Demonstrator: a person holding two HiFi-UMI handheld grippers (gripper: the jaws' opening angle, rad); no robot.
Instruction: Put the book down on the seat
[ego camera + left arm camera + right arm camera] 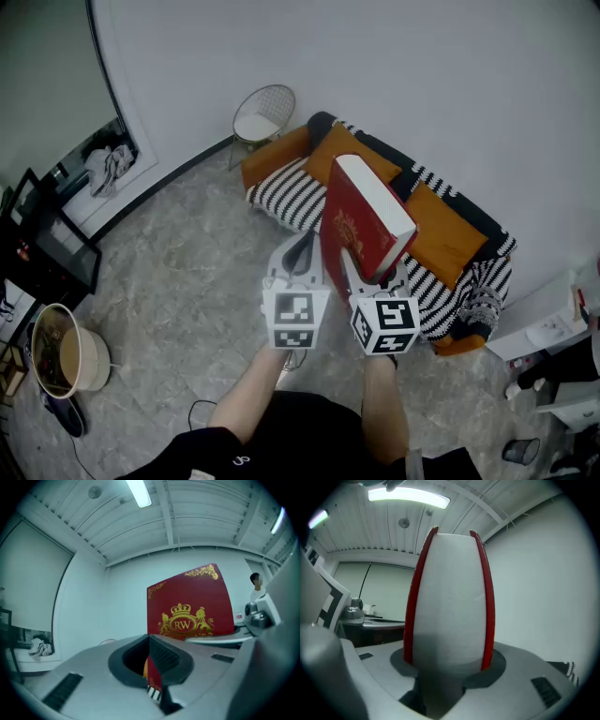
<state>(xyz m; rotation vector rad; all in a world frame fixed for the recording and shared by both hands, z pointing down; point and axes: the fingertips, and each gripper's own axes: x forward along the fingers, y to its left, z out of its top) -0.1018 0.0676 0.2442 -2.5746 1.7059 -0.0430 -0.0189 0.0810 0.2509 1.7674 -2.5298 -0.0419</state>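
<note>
A thick red book (pixel 361 220) with a gold crest stands upright in the air over the sofa. My right gripper (pixel 370 274) is shut on its lower end. In the right gripper view the white page edge of the book (pixel 450 602) fills the space between the jaws of the right gripper (pixel 445 667). My left gripper (pixel 302 251) sits just left of the book with its jaws together and nothing in them. From the left gripper (pixel 152 667) the book's cover (pixel 190 606) shows beyond and to the right. The sofa seat (pixel 286 192) lies under a black-and-white striped throw.
Orange cushions (pixel 441 234) lean on the sofa back. A wire chair (pixel 261 117) stands by the wall past the sofa's left end. A round basket (pixel 70 361) and dark furniture (pixel 47 253) are at the left. A white cabinet (pixel 553 323) stands at the right.
</note>
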